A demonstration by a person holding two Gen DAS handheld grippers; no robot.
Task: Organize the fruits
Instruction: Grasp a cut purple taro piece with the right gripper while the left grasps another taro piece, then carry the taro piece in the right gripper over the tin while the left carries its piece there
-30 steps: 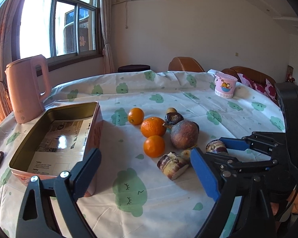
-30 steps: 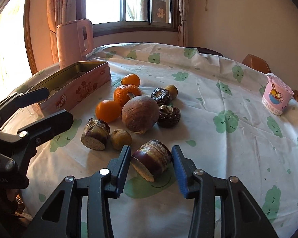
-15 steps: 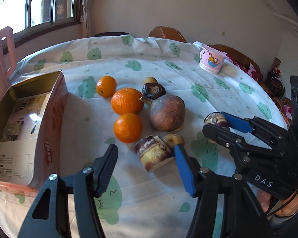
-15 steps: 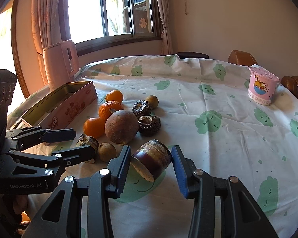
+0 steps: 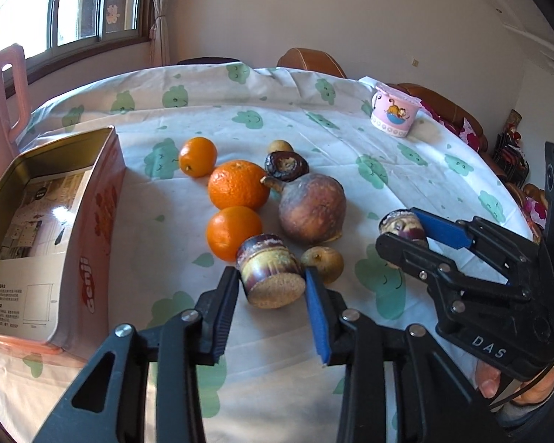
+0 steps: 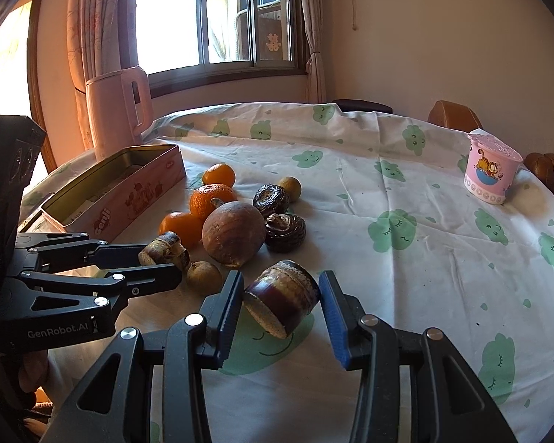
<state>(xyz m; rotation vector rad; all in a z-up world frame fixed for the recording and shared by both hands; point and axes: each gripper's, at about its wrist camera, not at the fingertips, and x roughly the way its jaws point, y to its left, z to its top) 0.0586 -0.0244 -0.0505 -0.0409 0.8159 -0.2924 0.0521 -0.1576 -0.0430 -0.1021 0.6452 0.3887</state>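
A short purple-brown sugarcane piece (image 5: 267, 265) lies on the cloth between the pads of my left gripper (image 5: 271, 277). The jaws are closing and both pads touch its sides. My right gripper (image 6: 280, 291) is shut on a second sugarcane piece (image 6: 282, 295), seen at the right in the left wrist view. Just beyond lie three oranges (image 5: 238, 184), a big brown round fruit (image 5: 312, 210), two dark wrinkled fruits (image 6: 284, 230) and small tan fruits (image 5: 321, 262). An open pink tin (image 5: 92, 240) stands to the left.
A pink kettle (image 6: 118, 110) stands behind the tin by the window. A pink cartoon cup (image 6: 489, 170) sits at the far right of the round table. Chairs ring the far edge. A person's hand shows under each gripper.
My left gripper has moved in on the near sugarcane piece and its jaws have closed from wide apart onto it. The right gripper kept its piece and barely moved.
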